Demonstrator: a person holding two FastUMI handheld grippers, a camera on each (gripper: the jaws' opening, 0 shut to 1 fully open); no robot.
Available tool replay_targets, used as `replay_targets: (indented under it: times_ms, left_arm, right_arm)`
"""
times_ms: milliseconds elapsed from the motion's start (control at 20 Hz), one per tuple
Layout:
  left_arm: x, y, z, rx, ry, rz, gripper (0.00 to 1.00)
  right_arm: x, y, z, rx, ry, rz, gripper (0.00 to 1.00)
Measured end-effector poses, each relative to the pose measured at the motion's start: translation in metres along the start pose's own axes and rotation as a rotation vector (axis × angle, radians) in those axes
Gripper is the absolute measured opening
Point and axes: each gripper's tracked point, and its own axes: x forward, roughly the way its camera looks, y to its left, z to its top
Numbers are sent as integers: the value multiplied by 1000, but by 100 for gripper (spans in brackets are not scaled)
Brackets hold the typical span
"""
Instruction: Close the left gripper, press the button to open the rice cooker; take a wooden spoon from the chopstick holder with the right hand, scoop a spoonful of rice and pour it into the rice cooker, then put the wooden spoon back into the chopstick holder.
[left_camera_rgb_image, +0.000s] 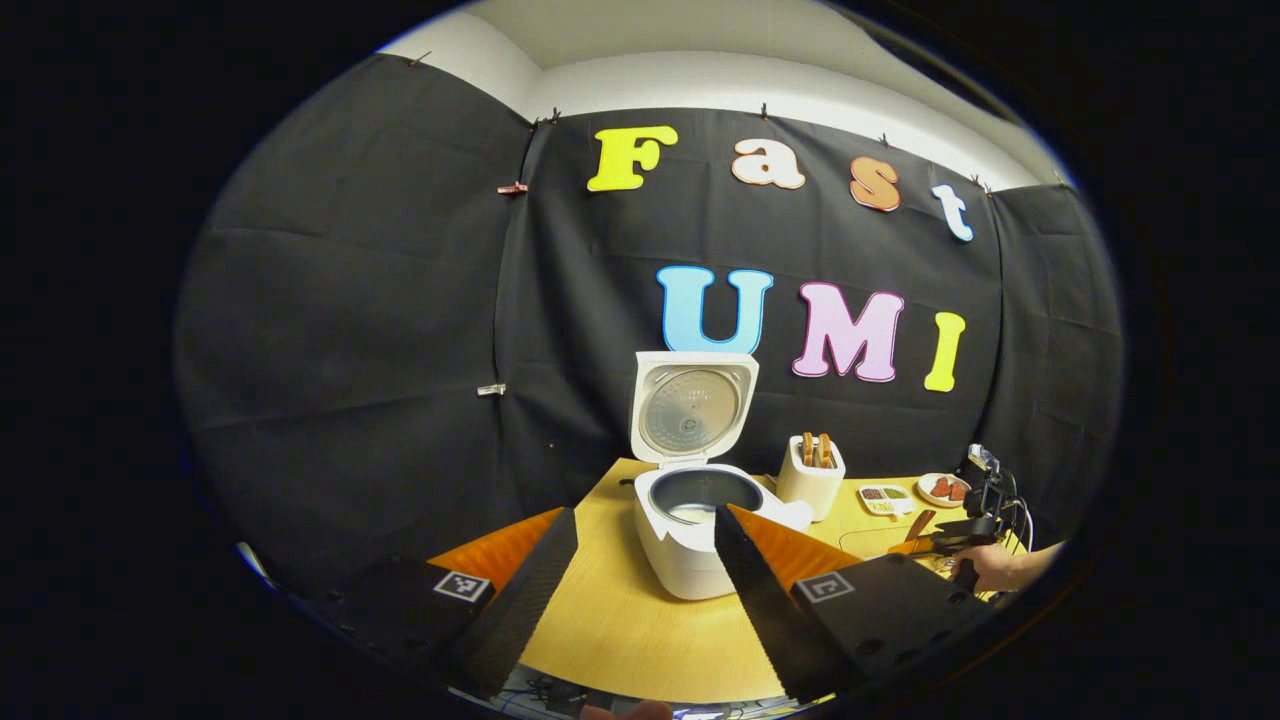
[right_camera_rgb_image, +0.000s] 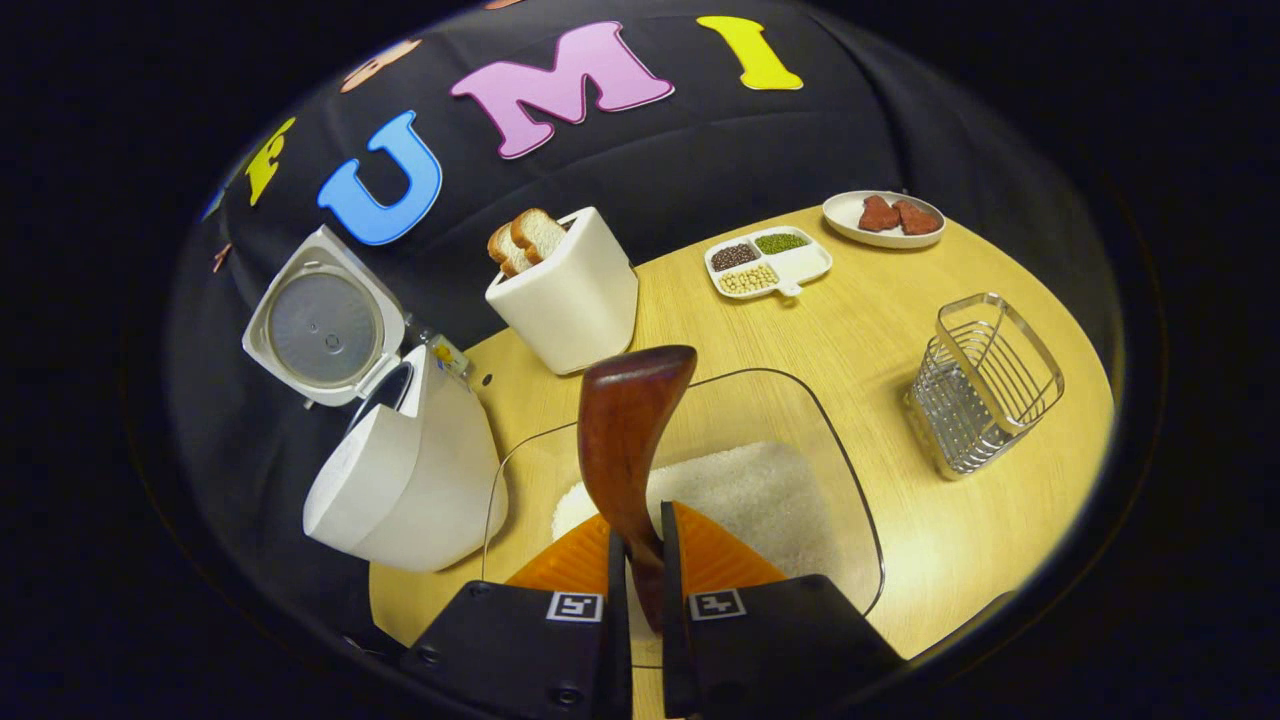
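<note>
Cooker (left_camera_rgb_image: 690, 500) lid up, button step done. Right gripper (right_camera_rgb_image: 637, 560) clamped on wooden spoon (right_camera_rgb_image: 625, 440) above rice (right_camera_rgb_image: 740, 490) in clear tub; scoop, pour, return to wire holder (right_camera_rgb_image: 985, 385) remain. Left gripper (left_camera_rgb_image: 640, 580) fingers apart.

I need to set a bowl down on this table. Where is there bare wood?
Free: the strip between the rice container and the wire holder, and the front edge before the rice cooker. Crowded: the back, with toaster, divided dish and plate.

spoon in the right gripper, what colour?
Dark reddish-brown wood; the wooden spoon shows best in the right gripper view.
</note>
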Motion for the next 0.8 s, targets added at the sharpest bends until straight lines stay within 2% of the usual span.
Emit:
replay_targets:
  times_ms: [200, 300, 800]
  left_arm:
    - [-4, 2, 3, -7, -9, 3, 95]
    - [-6, 4, 4, -5, -12, 6, 95]
    - [-22, 17, 3, -28, -23, 34, 95]
  right_arm:
    - [-1, 7, 10, 168, -6, 97, 17]
    - [-5, 12, 18, 213, -26, 145, 17]
    - [-28, 2, 53, 441, -97, 279, 16]
